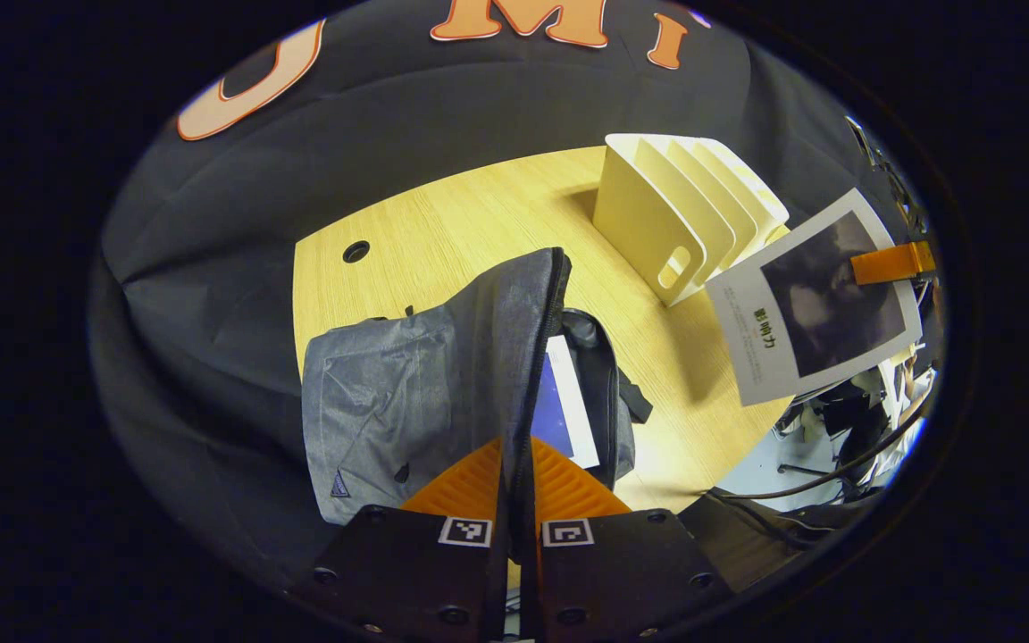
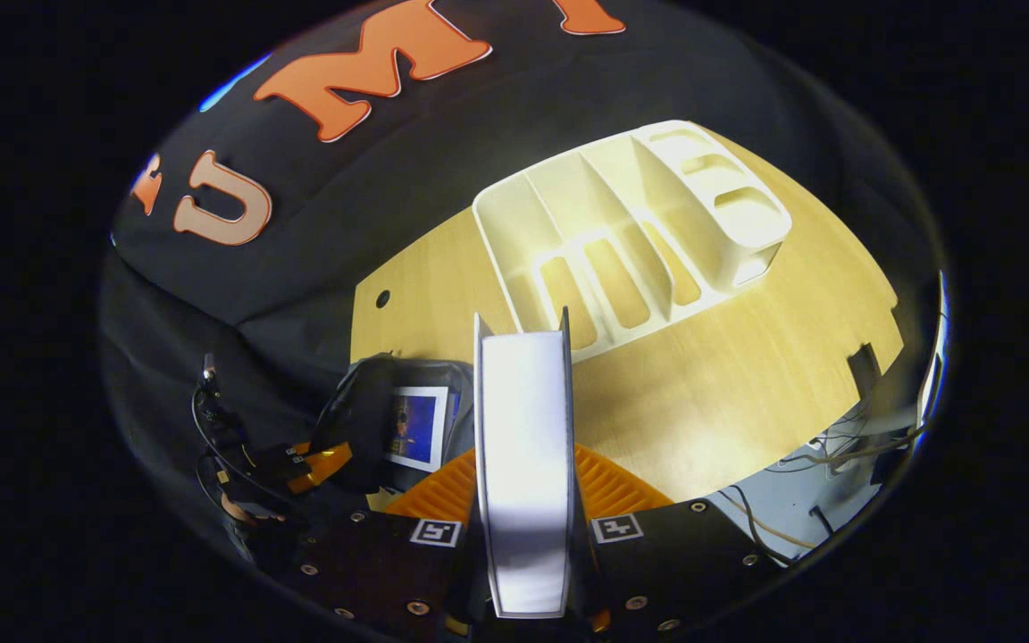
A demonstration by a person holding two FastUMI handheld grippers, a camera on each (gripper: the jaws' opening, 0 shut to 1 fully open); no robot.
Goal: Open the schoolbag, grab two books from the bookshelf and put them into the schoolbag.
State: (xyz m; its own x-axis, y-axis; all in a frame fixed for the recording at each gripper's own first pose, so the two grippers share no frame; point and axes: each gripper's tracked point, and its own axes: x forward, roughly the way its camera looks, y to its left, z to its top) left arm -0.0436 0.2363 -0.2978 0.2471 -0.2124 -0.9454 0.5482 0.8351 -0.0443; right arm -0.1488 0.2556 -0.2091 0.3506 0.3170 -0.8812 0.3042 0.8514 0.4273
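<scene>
In the left gripper view, we see the left hand-held gripper [image 1: 514, 464] pinching the zipper edge of the grey schoolbag [image 1: 416, 393] and holding its flap up. The schoolbag sits on the wooden tabletop [image 1: 479, 214]. Inside the open schoolbag we see a book with a blue cover [image 1: 564, 406]. The white bookshelf [image 1: 675, 214] stands farther back on the tabletop. To the right, up in the air, we see a grey-and-white book [image 1: 823, 299] held by the far right hand-held gripper [image 1: 894, 263].

In the right gripper view, the right hand-held gripper [image 2: 523, 482] is pressed on both sides of that grey-and-white book [image 2: 523, 446], and we look at its white page edge. Behind it the bookshelf [image 2: 631, 223] shows its slots. Low on the left we see the open schoolbag [image 2: 372, 402] with the blue book [image 2: 421, 427] inside. The left hand-held gripper [image 2: 300, 464] seems to be at the bag's edge, but it is dark there.
</scene>
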